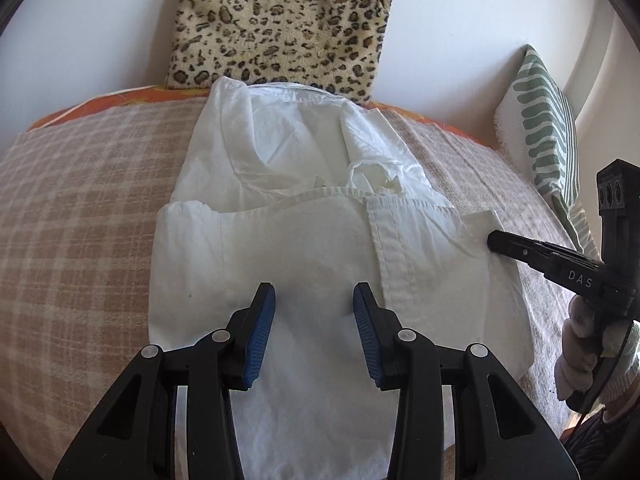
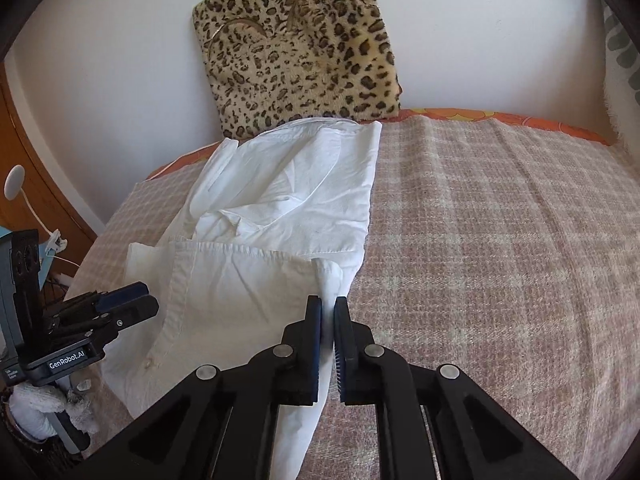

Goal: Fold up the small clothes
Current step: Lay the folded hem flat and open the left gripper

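The white shirt (image 1: 312, 248) runs under the bottom picture edge, and covers the leopard cushion's (image 1: 280, 20) foot.

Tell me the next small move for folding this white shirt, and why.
Probably close the left tongs on the near edge of the white shirt below them. The right tongs already pinch the shirt's right edge, while the left pads stand apart over flat cloth, gripping nothing. With both sides held, the lower part could be lifted evenly toward the collar by the leopard cushion.
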Motion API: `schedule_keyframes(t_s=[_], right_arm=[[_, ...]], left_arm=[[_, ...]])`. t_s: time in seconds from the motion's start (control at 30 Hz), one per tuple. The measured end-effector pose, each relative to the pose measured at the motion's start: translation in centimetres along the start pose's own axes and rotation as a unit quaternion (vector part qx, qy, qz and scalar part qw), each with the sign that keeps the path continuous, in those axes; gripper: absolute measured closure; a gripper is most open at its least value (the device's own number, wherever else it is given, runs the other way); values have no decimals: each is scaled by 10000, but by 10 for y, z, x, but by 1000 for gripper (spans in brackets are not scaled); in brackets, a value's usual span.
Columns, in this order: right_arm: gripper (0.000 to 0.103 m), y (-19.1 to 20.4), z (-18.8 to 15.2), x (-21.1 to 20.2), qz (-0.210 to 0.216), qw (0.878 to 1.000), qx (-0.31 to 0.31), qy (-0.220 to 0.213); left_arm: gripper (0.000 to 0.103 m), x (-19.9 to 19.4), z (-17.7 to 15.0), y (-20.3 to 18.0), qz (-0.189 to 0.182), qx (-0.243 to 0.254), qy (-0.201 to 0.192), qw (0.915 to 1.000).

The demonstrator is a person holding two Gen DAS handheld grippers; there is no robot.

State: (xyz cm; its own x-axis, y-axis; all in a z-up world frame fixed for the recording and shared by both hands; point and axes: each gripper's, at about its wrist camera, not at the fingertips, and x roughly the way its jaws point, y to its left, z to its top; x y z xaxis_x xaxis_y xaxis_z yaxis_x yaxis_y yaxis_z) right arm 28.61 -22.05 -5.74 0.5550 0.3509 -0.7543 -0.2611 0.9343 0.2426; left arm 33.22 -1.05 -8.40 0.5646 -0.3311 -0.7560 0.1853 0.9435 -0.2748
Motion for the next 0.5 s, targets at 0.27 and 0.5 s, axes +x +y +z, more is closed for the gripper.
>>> schedule_keyframes(t_s=[0.27, 0.5], right_arm=[[74, -16, 7, -18, -243, 9996, 27, -162], [68, -9, 14, -40, -274, 9985, -124, -453]], left_arm=[[66, -24, 3, 9, 343, -24, -227, 9991], [53, -62, 19, 11, 670, 109, -637, 9957]])
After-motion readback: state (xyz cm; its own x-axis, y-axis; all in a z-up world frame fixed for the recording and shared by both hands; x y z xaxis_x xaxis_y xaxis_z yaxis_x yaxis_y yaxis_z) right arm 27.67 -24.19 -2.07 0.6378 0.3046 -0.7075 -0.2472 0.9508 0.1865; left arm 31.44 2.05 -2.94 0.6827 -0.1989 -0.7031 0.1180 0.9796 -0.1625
